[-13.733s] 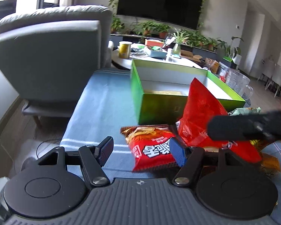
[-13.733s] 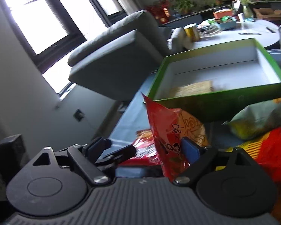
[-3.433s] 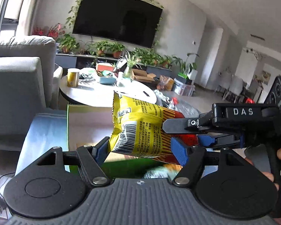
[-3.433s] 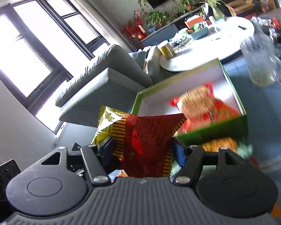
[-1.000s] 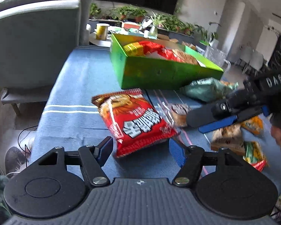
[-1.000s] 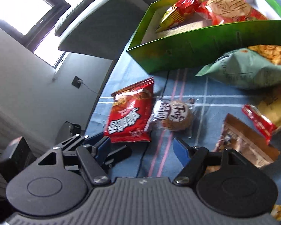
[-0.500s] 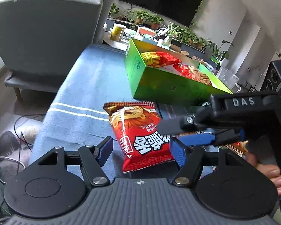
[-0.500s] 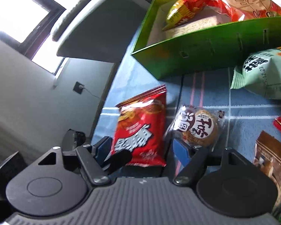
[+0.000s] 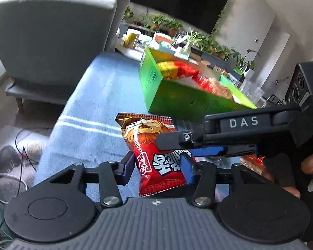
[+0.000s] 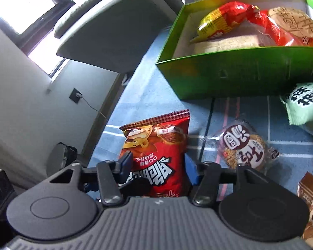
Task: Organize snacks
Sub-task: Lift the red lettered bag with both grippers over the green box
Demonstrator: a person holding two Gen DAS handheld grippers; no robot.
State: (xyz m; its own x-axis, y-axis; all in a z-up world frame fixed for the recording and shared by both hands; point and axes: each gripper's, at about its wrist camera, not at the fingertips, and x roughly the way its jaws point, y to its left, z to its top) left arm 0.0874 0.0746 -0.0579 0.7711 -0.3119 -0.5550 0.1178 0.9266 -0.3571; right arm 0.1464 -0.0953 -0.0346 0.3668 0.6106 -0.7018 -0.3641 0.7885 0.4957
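A red snack bag (image 9: 156,156) lies on the blue striped cloth (image 9: 106,95) in front of the green box (image 9: 177,102). My left gripper (image 9: 157,168) has its jaws closing on the bag's near end, and both blue pads touch its sides. My right gripper (image 9: 177,145) reaches in from the right across the same bag. In the right wrist view the red bag (image 10: 156,145) stands between the pads of the right gripper (image 10: 158,166), whose jaws are closing and press its edges. The green box (image 10: 219,79) holds several red and yellow snack packs.
A round cake packet (image 10: 244,145), a pale green bag (image 10: 306,106) and a brown packet (image 10: 311,198) lie on the cloth to the right. A grey armchair (image 9: 52,31) stands to the left, beyond the cloth's edge. A hand (image 9: 311,162) holds the right gripper.
Both pairs of jaws have narrowed from wide apart onto the red bag. The right gripper has come closer to the bag. The bag's near end now looks pinched and raised.
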